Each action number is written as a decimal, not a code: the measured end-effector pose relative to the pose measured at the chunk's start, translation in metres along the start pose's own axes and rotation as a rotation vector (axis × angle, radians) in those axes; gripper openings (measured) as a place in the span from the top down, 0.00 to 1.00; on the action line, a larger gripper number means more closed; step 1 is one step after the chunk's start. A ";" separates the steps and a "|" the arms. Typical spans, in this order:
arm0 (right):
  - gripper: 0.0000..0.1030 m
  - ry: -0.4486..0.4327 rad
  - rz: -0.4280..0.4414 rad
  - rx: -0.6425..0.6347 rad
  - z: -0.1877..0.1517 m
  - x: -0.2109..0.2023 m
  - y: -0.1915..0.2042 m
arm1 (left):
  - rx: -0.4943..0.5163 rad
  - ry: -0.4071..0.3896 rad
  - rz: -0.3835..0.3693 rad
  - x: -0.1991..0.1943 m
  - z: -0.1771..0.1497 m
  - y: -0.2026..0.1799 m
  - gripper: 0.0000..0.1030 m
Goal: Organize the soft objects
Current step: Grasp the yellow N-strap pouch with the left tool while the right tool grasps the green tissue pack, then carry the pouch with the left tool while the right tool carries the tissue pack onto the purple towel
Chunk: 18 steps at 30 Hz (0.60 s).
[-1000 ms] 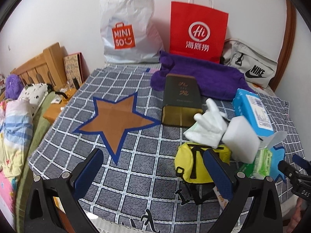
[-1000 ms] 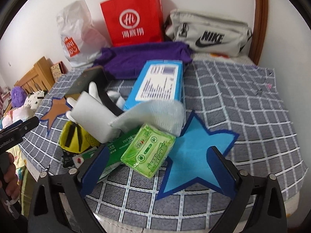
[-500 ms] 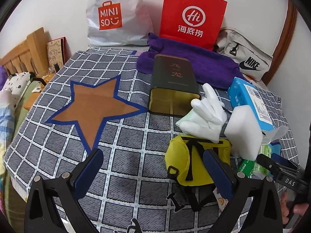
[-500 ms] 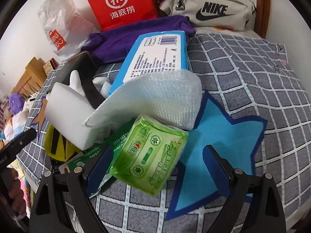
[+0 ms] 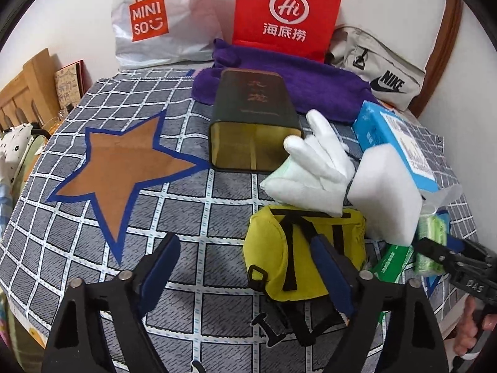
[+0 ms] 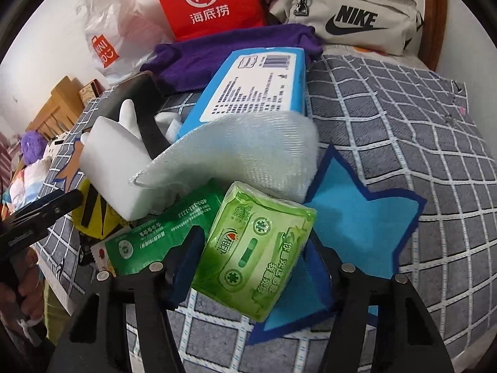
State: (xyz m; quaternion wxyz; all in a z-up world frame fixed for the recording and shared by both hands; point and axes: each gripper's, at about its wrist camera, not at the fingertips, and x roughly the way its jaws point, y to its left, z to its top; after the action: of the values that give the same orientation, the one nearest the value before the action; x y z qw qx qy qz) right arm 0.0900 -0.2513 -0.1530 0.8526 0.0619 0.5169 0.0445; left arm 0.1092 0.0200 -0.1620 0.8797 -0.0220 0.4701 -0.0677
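Nothing looks sorted yet: my brown star (image 5: 124, 168) and blue star (image 6: 357, 217) patches on the checked bedcover (image 5: 192, 217) lie bare, the soft things heaped between them. My left gripper (image 5: 245, 267), tilted down, has been closing, jaws apart around the yellow pouch's (image 5: 298, 248) left part; my right gripper (image 6: 254, 258) has been narrowing around the green tissue pack (image 6: 257, 251) at the near edge, not clearly pinching.

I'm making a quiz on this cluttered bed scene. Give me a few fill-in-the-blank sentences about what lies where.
1. The tissue pack between the right gripper's fingers is ____ in colour.
2. The star patch on the checked cloth to the left of the tin is ____.
3. The grey bag carries the word ____.

Missing words: green; brown; NIKE
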 end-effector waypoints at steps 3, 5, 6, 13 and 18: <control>0.39 0.000 -0.008 -0.014 -0.002 -0.005 -0.007 | 0.016 0.018 0.002 0.007 -0.001 -0.003 0.29; 0.39 -0.001 -0.016 -0.016 -0.003 -0.008 -0.013 | 0.032 0.032 0.005 0.013 -0.002 -0.005 0.39; 0.39 -0.001 -0.019 -0.011 -0.004 -0.009 -0.016 | 0.037 0.040 0.002 0.015 -0.002 -0.005 0.42; 0.39 0.002 -0.026 0.003 -0.004 -0.007 -0.026 | 0.054 0.035 -0.048 0.016 -0.001 -0.008 0.62; 0.39 0.004 -0.021 -0.011 -0.005 -0.007 -0.021 | 0.069 0.024 -0.056 0.012 -0.001 -0.011 0.71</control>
State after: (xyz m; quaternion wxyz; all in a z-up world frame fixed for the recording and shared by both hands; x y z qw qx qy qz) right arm 0.0828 -0.2732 -0.1524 0.8525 0.0518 0.5188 0.0386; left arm 0.1137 0.0077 -0.1716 0.8720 -0.0038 0.4772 -0.1088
